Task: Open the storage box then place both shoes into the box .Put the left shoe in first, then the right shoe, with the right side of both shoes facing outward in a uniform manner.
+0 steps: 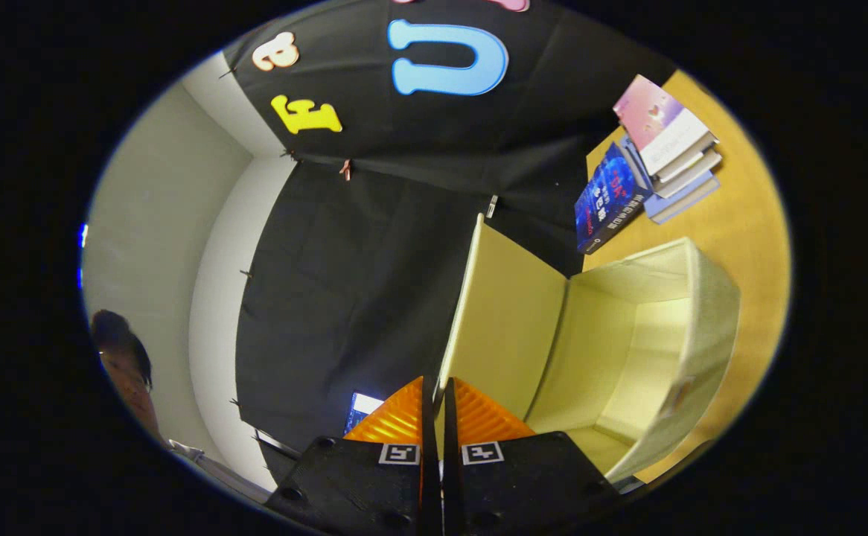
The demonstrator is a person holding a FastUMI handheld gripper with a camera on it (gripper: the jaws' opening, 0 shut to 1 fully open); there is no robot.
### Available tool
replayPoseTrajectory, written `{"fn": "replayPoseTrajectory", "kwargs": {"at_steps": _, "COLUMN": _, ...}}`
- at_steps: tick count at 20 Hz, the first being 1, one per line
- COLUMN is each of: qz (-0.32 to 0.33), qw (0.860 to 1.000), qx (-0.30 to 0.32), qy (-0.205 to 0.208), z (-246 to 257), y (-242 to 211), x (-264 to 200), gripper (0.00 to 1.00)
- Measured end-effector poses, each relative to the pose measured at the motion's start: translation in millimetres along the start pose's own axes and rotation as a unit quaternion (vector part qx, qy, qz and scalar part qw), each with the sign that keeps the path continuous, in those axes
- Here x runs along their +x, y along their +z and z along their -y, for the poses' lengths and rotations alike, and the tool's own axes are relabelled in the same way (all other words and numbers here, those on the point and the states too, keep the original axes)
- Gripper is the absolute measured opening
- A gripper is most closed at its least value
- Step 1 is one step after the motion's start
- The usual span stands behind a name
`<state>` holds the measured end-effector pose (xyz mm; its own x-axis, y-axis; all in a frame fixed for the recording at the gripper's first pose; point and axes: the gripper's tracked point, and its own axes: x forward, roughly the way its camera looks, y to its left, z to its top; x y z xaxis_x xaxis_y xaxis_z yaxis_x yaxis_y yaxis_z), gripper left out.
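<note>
The gripper [434,402] has its two orange fingers [393,420] pinched on the edge of the storage box's lid [505,320], which stands raised; the storage box [702,327] lies open and pale just beyond the fingers, on the wooden table [754,223]; a stack of books [672,145] sits toward the table's far edge, past the box; a person [125,365] is off to the side

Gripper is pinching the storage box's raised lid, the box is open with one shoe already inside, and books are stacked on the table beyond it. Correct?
Not quite: the gripper view shows the storage box open but with no shoe inside. The rest holds: the gripper is shut on the edge of the raised lid, and books sit stacked on the table beyond the box.
</note>
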<state>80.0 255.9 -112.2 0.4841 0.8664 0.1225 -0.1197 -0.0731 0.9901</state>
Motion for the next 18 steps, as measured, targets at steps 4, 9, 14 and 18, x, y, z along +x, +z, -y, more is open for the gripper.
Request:
{"fn": "replayPoseTrajectory", "kwargs": {"at_steps": 4, "qz": -0.008, "qw": 0.999, "qx": -0.03, "qy": -0.023, "z": -17, "y": -11, "x": 52, "gripper": 0.06}}
{"fn": "replayPoseTrajectory", "kwargs": {"at_steps": 9, "qz": -0.023, "qw": 0.999, "qx": -0.029, "qy": -0.031, "z": -14, "y": -29, "x": 103, "gripper": 0.06}}
{"fn": "replayPoseTrajectory", "kwargs": {"at_steps": 14, "qz": -0.026, "qw": 0.998, "qx": -0.033, "qy": -0.038, "z": -16, "y": -40, "x": 132, "gripper": 0.13}}
{"fn": "replayPoseTrajectory", "kwargs": {"at_steps": 18, "qz": -0.032, "qw": 0.998, "qx": -0.038, "qy": -0.045, "z": -13, "y": -46, "x": 135, "gripper": 0.46}}
